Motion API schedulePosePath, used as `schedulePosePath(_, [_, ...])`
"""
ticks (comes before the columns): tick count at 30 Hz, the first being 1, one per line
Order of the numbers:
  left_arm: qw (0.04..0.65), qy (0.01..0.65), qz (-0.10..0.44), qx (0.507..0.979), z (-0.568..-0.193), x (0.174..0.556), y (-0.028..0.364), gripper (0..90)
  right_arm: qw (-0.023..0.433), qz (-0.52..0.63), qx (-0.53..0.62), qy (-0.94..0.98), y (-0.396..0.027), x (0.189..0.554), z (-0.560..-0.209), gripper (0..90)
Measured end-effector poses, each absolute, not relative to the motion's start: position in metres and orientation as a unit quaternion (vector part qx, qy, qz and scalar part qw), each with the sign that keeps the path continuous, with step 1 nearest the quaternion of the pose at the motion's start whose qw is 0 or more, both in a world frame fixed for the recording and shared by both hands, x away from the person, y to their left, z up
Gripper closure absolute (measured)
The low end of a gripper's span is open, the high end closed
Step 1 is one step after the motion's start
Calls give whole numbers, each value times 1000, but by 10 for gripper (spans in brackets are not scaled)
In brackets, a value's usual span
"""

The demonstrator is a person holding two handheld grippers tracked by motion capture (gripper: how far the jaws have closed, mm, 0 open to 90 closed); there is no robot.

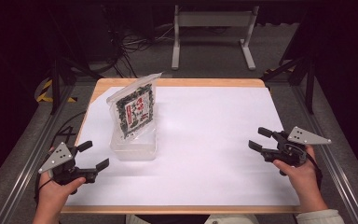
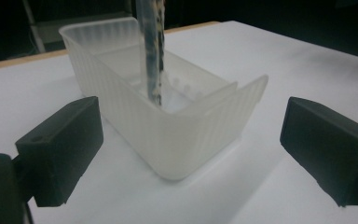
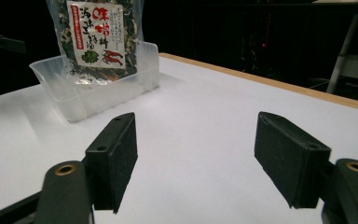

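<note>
A clear plastic tub [image 1: 134, 148] sits on the white table left of centre. A printed food packet [image 1: 135, 109] stands upright inside it, leaning slightly. In the left gripper view the tub [image 2: 177, 126] is close ahead and the packet [image 2: 153, 51] is seen edge-on. The right gripper view has the tub [image 3: 81, 95] and packet [image 3: 98, 37] far off at upper left. My left gripper [image 1: 92, 155] is open near the table's front left corner, a short way left of the tub. Open and holding nothing, my right gripper [image 1: 260, 138] hovers at the right side.
The white sheet [image 1: 205, 140] covers a wooden table with its edge showing at the back. Metal rails run along both sides of the table. A white stand frame [image 1: 212, 35] and cables lie on the dark floor behind.
</note>
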State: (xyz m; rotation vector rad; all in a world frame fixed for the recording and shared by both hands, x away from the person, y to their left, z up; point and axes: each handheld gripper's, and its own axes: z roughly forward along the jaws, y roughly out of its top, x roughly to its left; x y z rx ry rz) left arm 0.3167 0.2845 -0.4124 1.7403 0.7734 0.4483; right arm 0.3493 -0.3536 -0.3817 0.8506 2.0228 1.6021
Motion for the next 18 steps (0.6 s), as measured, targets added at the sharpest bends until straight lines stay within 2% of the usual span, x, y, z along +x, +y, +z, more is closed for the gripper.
schedulePosePath(7, [561, 339, 168, 736, -435, 316, 290, 65, 215, 569, 316, 728, -359, 344, -393, 301])
schedulePosePath(18, [554, 344, 171, 739, -454, 319, 294, 69, 224, 563, 339, 720, -363, 337, -416, 296])
